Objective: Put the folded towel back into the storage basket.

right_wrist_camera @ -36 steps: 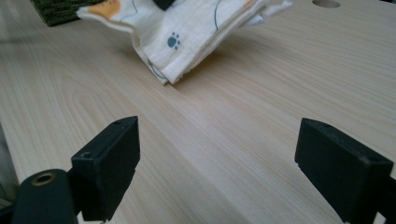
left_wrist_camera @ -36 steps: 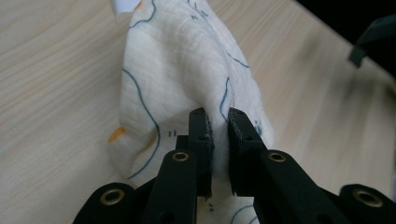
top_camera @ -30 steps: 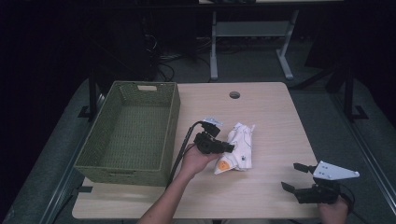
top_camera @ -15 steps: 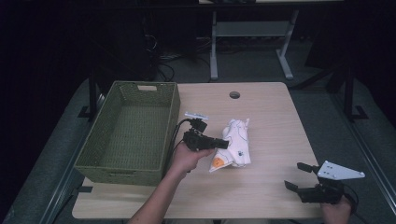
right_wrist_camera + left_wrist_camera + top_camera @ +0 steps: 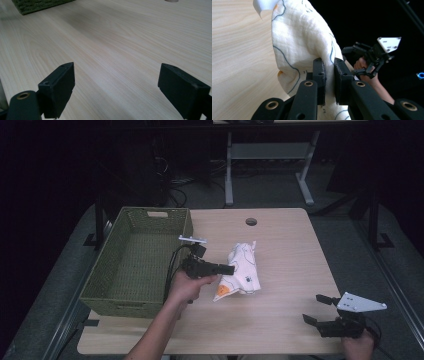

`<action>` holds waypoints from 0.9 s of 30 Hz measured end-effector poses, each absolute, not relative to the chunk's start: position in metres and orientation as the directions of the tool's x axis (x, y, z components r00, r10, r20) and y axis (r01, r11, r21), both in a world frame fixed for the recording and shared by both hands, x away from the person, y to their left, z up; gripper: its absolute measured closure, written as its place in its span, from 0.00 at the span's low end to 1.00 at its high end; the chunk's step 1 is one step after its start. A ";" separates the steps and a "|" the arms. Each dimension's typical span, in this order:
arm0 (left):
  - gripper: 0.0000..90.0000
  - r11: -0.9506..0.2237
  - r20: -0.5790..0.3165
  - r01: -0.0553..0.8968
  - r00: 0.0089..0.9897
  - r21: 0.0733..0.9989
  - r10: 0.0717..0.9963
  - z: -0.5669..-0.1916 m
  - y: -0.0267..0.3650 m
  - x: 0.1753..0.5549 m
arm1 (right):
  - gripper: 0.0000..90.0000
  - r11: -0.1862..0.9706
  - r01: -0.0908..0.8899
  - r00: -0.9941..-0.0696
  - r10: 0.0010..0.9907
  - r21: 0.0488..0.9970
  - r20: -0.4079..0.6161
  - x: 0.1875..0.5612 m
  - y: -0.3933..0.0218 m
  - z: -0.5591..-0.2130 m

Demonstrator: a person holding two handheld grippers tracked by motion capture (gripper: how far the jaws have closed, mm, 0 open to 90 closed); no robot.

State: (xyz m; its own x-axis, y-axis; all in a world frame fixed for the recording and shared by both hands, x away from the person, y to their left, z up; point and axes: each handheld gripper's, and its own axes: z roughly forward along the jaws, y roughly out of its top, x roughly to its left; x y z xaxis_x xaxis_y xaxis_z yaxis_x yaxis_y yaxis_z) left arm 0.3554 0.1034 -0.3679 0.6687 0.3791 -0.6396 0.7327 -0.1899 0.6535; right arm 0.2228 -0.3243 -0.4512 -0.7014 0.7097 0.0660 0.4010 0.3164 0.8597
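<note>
**Left gripper pinches the cloth beside the basket**

Left gripper (image 5: 226, 268) is clamped on a fold of the white printed cloth (image 5: 242, 271); in the left gripper view its two black jaws stand nearly together with the fabric nipped between the pads (image 5: 320, 75), and the cloth (image 5: 299, 47) bulges away from them in a loose hump. From above, the cloth looks bunched and drawn up at the gripped edge, its far part seemingly resting on the wooden table (image 5: 285, 245) about the middle of the top, just right of the green woven basket (image 5: 137, 295) (which looks empty inside); the gripper sits between cloth and basket, close to the basket's right wall.

Right gripper (image 5: 320, 309) waits well apart at the table's near right corner, jaws spread wide with bare wood between them (image 5: 115, 82); it holds nothing.

By my reading the step in hand is the lift and carry of the cloth, most likely toward the basket; the pick seems made, the placing not yet done. Next move would call for raising the cloth high enough for its trailing end to clear the basket's rim, swinging it over the opening, and only then letting go; a thin pinch on soft fabric could slip, so a steady pace seems wise.
</note>
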 end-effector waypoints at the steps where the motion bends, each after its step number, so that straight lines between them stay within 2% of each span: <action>1: 0.91 -0.187 -0.640 0.730 0.672 0.657 0.373 -0.366 0.105 0.355 | 0.15 0.317 0.400 -0.702 0.710 0.860 0.065 0.223 -0.324 -0.451; 27: 0.90 -0.137 -0.637 0.718 0.676 0.682 0.370 -0.326 0.157 0.353 | 0.15 0.330 0.402 -0.704 0.708 0.854 0.057 0.225 -0.321 -0.451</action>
State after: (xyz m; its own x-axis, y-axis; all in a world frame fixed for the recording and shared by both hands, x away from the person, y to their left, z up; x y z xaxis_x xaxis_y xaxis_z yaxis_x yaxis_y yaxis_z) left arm 0.3531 0.1565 -0.3256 0.6760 0.3704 -0.6371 0.7182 -0.1374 0.6822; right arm 0.2246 -0.3205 -0.4514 -0.7035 0.7084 0.0569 0.4018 0.3305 0.8540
